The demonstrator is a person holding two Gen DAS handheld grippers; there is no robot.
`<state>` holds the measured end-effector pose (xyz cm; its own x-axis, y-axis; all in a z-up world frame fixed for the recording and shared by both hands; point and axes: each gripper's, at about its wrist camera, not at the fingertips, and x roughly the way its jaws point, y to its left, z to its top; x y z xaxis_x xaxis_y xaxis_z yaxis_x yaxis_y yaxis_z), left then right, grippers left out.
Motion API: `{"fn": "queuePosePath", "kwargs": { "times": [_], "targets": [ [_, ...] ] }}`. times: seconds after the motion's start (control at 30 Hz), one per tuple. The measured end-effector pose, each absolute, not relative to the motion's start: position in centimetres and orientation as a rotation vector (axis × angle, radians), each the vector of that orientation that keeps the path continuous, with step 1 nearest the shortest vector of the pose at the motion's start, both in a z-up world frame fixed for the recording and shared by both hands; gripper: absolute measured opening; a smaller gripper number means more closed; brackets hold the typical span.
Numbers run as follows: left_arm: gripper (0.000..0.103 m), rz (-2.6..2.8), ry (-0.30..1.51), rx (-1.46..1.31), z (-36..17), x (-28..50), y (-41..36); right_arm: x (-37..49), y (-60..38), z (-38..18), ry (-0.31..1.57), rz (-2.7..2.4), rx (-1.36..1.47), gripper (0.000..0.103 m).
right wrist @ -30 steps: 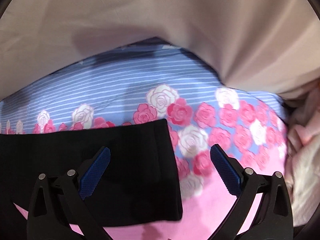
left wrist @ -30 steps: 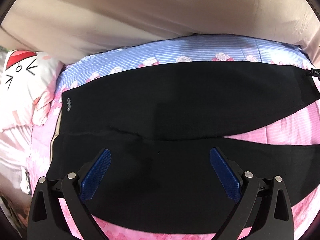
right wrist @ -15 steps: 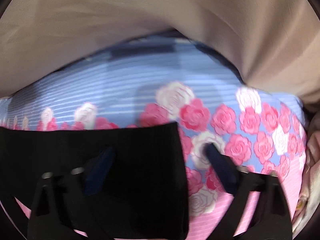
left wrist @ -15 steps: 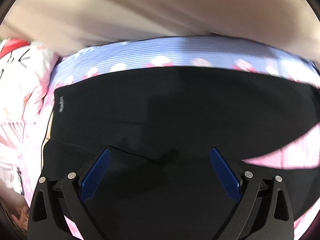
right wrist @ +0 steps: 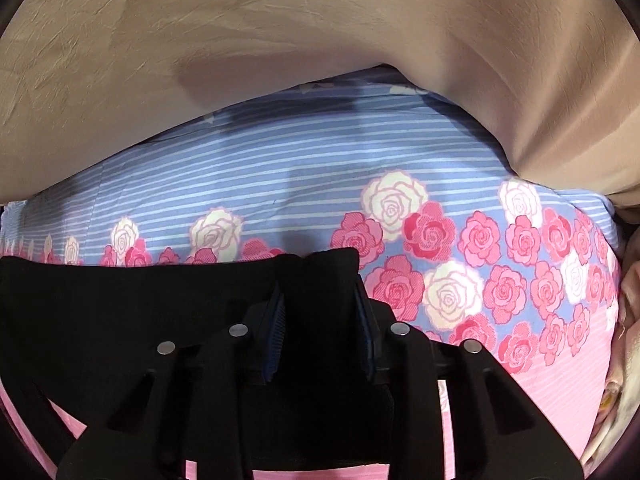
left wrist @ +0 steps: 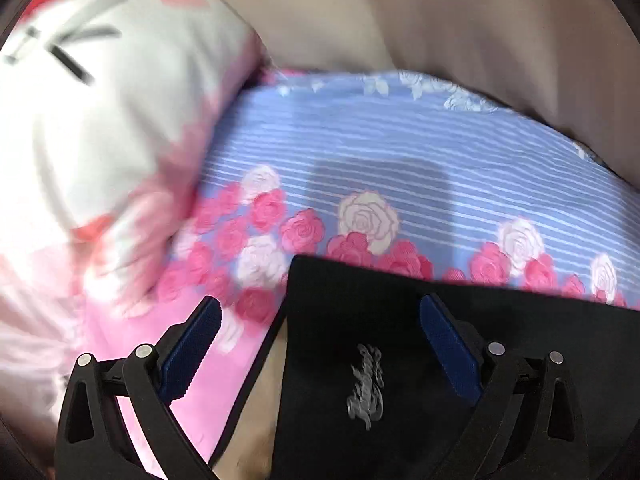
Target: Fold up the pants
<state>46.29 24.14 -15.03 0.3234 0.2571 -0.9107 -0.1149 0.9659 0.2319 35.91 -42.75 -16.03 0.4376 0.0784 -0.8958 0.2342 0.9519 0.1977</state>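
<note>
Since a second ago, left gripper [left wrist: 320, 322] has swept to the waistband corner of the black pants [left wrist: 400, 360]; right gripper's [right wrist: 320, 308] jaws have just been closing on the hem corner.

At the left end, the left gripper's jaws stand wide apart, gripping nothing: one blue pad hangs over the pink of the flowered bedsheet [left wrist: 400, 152], the other over the waistband by its silver logo [left wrist: 366, 386], close to the white pillow [left wrist: 100, 120]; motion blur makes it hard to say whether either pad touches cloth. At the right end, the right gripper's pads pinch a raised pucker of the leg's far corner. Pants lie spread lengthwise along the sheet's rose border; the fold itself looks not yet begun, with both ends still to be lifted and brought over.
</note>
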Motion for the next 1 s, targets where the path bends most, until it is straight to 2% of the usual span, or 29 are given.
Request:
{"fn": "queuePosePath", "kwargs": {
  "times": [0.07,0.1,0.17,0.2,0.23,0.33,0.53,0.73,0.87,1.0],
  "targets": [
    [0.083,0.172,1.206,0.067,-15.6,46.8,24.8,36.3,-42.7,-16.1,1.116,-0.11,0.329,0.03],
    [0.055,0.093,1.203,0.0,-15.4,46.9,25.0,36.5,-42.8,-16.1,1.116,-0.116,0.342,0.03],
    [0.026,0.068,1.205,-0.043,-14.8,46.9,25.2,36.5,-43.2,-16.0,1.117,-0.127,0.367,0.029],
    [0.004,0.056,1.204,-0.041,-14.5,46.7,25.1,36.4,-43.5,-15.9,1.114,-0.128,0.378,0.023],
    [0.004,0.033,1.197,-0.052,-13.8,46.3,25.1,36.2,-43.6,-15.5,1.102,-0.12,0.395,0.018],
    [0.004,-0.033,1.12,-0.111,-10.5,43.6,25.0,35.1,-43.4,-13.3,1.045,-0.108,0.371,0.015],
    [0.004,-0.109,0.981,-0.182,-3.5,36.5,26.1,30.1,-43.8,-7.9,0.9,-0.043,0.358,0.015],
    [0.005,-0.149,0.905,-0.19,1.3,24.6,28.5,19.0,-42.0,-1.9,0.744,0.061,0.319,0.015],
    [0.006,-0.09,0.99,-0.145,-0.7,18.2,29.7,11.3,-40.5,-3.7,0.844,0.06,0.302,0.015],
    [0.007,0.015,1.097,-0.126,-5.7,14.7,31.7,6.0,-40.6,-10.9,1.045,0.005,0.336,0.02]
  ]
}}
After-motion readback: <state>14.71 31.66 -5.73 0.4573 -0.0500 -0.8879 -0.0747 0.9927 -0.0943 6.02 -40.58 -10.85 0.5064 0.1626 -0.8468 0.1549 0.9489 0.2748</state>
